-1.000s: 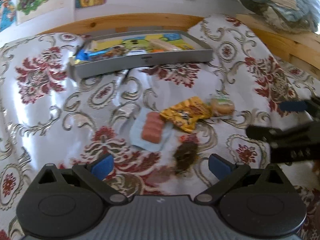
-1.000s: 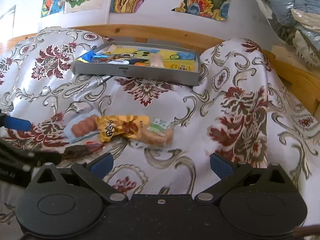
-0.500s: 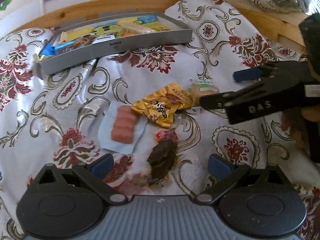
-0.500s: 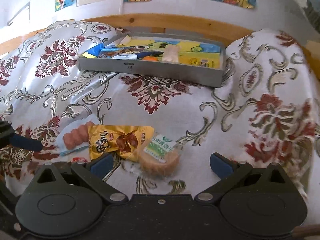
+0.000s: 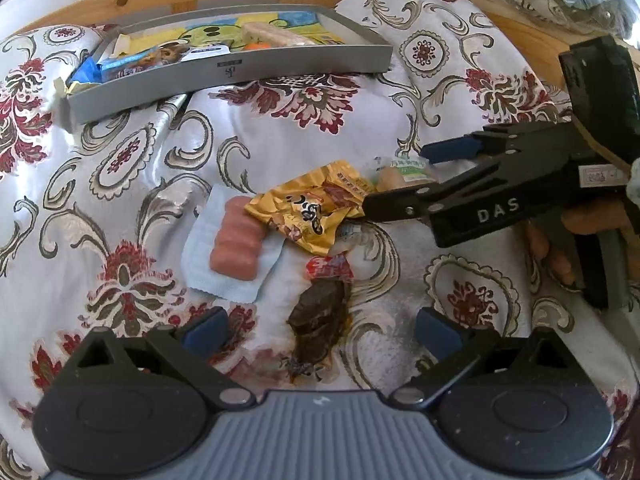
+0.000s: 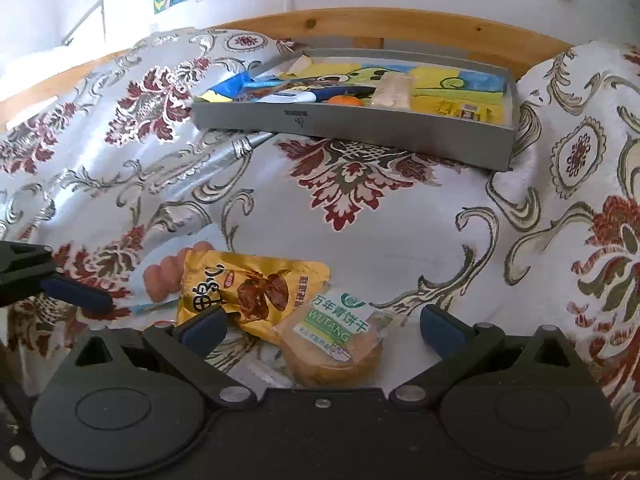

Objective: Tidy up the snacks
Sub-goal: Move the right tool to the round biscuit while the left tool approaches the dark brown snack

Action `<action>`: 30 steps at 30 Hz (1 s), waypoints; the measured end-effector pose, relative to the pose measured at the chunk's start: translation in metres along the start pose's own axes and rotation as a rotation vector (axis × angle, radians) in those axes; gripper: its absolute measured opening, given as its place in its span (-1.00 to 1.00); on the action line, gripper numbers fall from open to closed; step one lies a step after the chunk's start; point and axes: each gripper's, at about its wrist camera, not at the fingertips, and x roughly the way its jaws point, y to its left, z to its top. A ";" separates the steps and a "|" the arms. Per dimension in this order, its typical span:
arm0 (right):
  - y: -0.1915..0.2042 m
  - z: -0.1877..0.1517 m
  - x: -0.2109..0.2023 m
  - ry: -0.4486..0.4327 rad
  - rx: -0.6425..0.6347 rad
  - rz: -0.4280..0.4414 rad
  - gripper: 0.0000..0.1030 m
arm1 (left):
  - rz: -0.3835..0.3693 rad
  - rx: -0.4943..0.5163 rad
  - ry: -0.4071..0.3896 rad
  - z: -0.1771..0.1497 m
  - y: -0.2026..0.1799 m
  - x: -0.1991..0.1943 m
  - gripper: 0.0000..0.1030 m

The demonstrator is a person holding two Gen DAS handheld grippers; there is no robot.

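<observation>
Snacks lie in a loose cluster on a floral bedspread (image 5: 304, 136). A pack of pink sausages (image 5: 236, 238) sits at the left of the cluster, with a yellow foil packet (image 5: 308, 208) overlapping its right edge. Beside the packet's far end is a round biscuit in clear wrap with a green label (image 6: 336, 340). Nearer the left camera lies a dark snack in a clear wrapper with a red end (image 5: 320, 308).

At the back of the bed, near the wooden headboard (image 6: 400, 24), stands a grey tray (image 5: 240, 70) already holding several wrapped items, among them a pale bar (image 6: 390, 90) and a small orange (image 6: 344, 100).

Both tools have their jaws spread wide. The right gripper (image 6: 320, 328) hangs low over the biscuit, which lies between its blue pads without either touching it; the left pad is over the yellow packet's corner. From the left camera, this tool reaches in from the right, with a hand (image 5: 592, 232) on its handle. The left gripper (image 5: 320, 330) hovers with the dark snack between its fingers, holding nothing.
</observation>
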 end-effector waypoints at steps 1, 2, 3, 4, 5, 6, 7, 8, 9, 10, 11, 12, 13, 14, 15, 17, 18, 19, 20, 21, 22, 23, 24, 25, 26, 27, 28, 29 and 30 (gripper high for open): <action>0.000 0.000 -0.001 -0.002 0.005 0.002 0.92 | -0.004 -0.005 -0.002 0.000 0.001 0.000 0.93; 0.000 -0.001 -0.002 -0.002 0.008 0.004 0.87 | -0.007 -0.013 -0.003 0.000 0.002 -0.001 0.92; 0.001 -0.002 -0.002 -0.001 0.009 0.010 0.84 | -0.009 -0.020 -0.003 0.000 0.002 -0.001 0.89; 0.002 -0.003 -0.002 0.001 0.008 0.024 0.80 | -0.012 -0.024 -0.003 0.000 0.003 -0.001 0.85; 0.003 -0.004 -0.003 0.002 0.003 0.036 0.78 | -0.017 -0.027 -0.004 0.000 0.004 -0.002 0.84; 0.006 -0.006 -0.004 0.003 -0.007 0.049 0.77 | -0.020 -0.027 -0.005 0.001 0.004 -0.003 0.81; 0.009 -0.008 -0.006 0.006 -0.020 0.061 0.75 | -0.023 -0.026 -0.006 0.001 0.004 -0.003 0.78; 0.013 -0.010 -0.007 0.009 -0.038 0.079 0.73 | -0.026 -0.024 -0.006 0.001 0.005 -0.004 0.76; 0.016 -0.012 -0.009 0.013 -0.051 0.097 0.72 | -0.027 -0.023 -0.007 0.001 0.004 -0.004 0.73; 0.020 -0.014 -0.011 0.018 -0.067 0.117 0.71 | -0.031 -0.023 -0.009 0.002 0.005 -0.005 0.69; 0.023 -0.015 -0.013 0.020 -0.081 0.127 0.72 | -0.036 -0.023 -0.010 0.002 0.006 -0.006 0.68; 0.027 -0.017 -0.015 0.020 -0.097 0.125 0.72 | -0.038 -0.024 -0.011 0.002 0.006 -0.006 0.65; 0.028 -0.018 -0.016 0.019 -0.105 0.123 0.72 | -0.040 -0.023 -0.012 0.002 0.007 -0.006 0.62; 0.029 -0.018 -0.017 0.017 -0.102 0.121 0.72 | -0.042 -0.019 -0.014 0.002 0.007 -0.006 0.61; 0.027 -0.019 -0.018 0.016 -0.087 0.119 0.72 | -0.042 -0.015 -0.017 0.002 0.006 -0.006 0.60; 0.022 -0.018 -0.018 0.008 -0.041 0.109 0.72 | -0.044 0.002 -0.024 0.001 0.004 -0.007 0.57; 0.018 -0.017 -0.017 0.002 -0.009 0.105 0.72 | -0.047 0.015 -0.027 0.001 0.002 -0.008 0.55; 0.015 -0.017 -0.017 -0.004 0.023 0.102 0.72 | -0.049 0.028 -0.028 0.001 0.000 -0.008 0.52; 0.013 -0.016 -0.016 -0.010 0.054 0.100 0.72 | -0.051 0.042 -0.029 0.001 -0.002 -0.008 0.50; 0.012 -0.015 -0.016 -0.015 0.076 0.100 0.72 | -0.051 0.050 -0.028 0.001 -0.003 -0.008 0.46; 0.012 -0.015 -0.015 -0.019 0.090 0.095 0.72 | -0.052 0.057 -0.026 0.002 -0.005 -0.007 0.43; 0.013 -0.014 -0.014 -0.021 0.094 0.087 0.72 | -0.048 0.062 -0.023 0.002 -0.006 -0.006 0.43; 0.016 -0.014 -0.013 -0.021 0.093 0.075 0.72 | -0.043 0.064 -0.020 0.002 -0.006 -0.004 0.39; 0.018 -0.014 -0.011 -0.019 0.093 0.064 0.72 | -0.038 0.062 -0.017 0.002 -0.006 -0.003 0.32; 0.020 -0.014 -0.010 -0.018 0.096 0.057 0.72 | -0.035 0.054 -0.011 0.002 -0.004 -0.002 0.29; 0.022 -0.015 -0.009 -0.016 0.099 0.051 0.72 | -0.036 0.038 -0.005 0.003 -0.001 0.000 0.24; 0.024 -0.015 -0.009 -0.013 0.102 0.042 0.71 | -0.041 0.015 0.000 0.004 0.002 0.001 0.18; 0.026 -0.015 -0.008 -0.012 0.102 0.033 0.70 | -0.046 -0.006 0.003 0.004 0.005 0.001 0.16; 0.028 -0.016 -0.008 -0.012 0.099 0.024 0.69 | -0.050 -0.027 0.006 0.005 0.009 0.000 0.11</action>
